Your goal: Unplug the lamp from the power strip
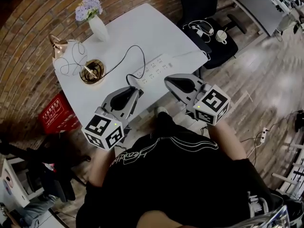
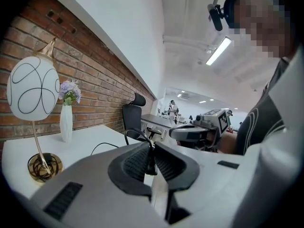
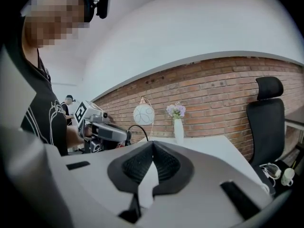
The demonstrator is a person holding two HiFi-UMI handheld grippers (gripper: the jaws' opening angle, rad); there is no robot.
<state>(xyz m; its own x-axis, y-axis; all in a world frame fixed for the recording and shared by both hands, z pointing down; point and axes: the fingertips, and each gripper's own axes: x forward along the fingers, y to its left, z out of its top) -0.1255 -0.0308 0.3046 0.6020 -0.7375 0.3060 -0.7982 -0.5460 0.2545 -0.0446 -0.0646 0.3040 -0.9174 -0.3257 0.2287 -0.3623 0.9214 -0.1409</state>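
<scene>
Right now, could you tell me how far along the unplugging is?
Done, it seems: the plug is pinched in the left gripper, off the strip, its cord trailing to the lamp. In hand: only that plug; the right gripper is shut and empty. Left: perhaps setting the plug down.

In the head view the black lamp cord [image 1: 144, 57] vanishes behind the grey left gripper [image 1: 137, 88], hiding its plug end. The left gripper view shows only a dark sliver between the pads. The white power strip's [image 1: 154, 68] sockets are too small to tell apart. At the left, a red plastic crate [image 1: 56, 114] sits half hidden under the white table [image 1: 142, 27].
</scene>
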